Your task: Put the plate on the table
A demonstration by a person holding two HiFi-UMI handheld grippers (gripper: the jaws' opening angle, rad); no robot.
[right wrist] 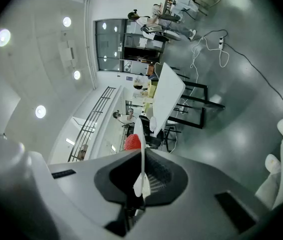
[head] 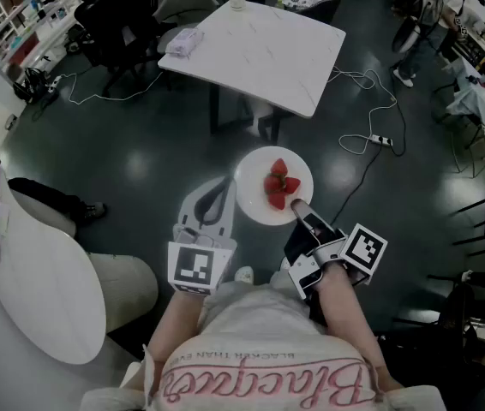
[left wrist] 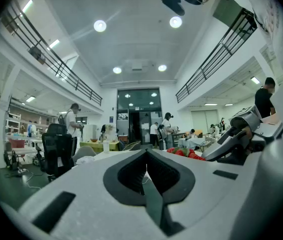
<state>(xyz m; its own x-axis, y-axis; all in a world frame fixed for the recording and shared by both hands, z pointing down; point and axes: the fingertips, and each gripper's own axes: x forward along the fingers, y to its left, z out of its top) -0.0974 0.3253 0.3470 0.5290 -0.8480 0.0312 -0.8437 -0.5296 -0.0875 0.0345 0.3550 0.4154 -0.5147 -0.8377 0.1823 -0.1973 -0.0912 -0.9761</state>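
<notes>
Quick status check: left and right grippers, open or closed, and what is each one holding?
Left gripper: closed, holding nothing, beside the plate.
Right gripper: closed on the plate's rim.

The head view looks steeply down from above the person's chest, close over the left tongs (head: 222, 182), the right tongs (head: 297, 206) and the plate (head: 253, 185). The left gripper view faces level; the right gripper view is rolled sideways. All three share the table (head: 260, 50).

The plate (head: 255, 197) is white, its strawberries (head: 280, 184) red (leaves green), the table (head: 260, 45) veined white.
</notes>
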